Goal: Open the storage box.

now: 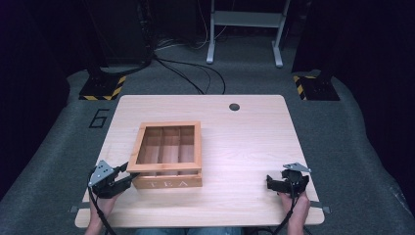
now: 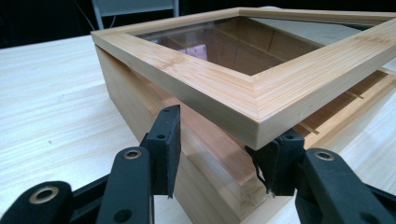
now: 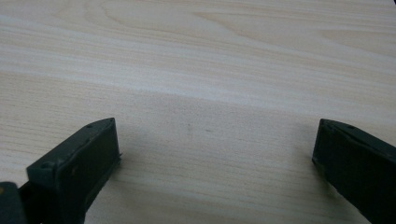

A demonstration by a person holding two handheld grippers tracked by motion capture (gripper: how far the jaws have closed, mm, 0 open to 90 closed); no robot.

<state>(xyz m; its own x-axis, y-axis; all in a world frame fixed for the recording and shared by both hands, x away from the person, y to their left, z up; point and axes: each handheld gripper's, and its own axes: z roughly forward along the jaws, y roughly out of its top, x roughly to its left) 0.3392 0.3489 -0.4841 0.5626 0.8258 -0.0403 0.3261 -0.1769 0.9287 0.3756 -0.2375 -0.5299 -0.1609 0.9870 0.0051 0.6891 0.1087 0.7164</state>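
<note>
Big pale table [image 1: 244, 147] first, and on its left half sits the wooden tea box [image 1: 168, 155], glass-framed lid [image 2: 243, 88] lifted slightly off the base at the near left corner. Left gripper [image 2: 219, 154] is right there: that lid corner sits between its spread fingers [image 2: 166, 140], pads not pressing it. Over at the near right, the right gripper [image 3: 215, 158] rests wide open above bare wood.
</note>
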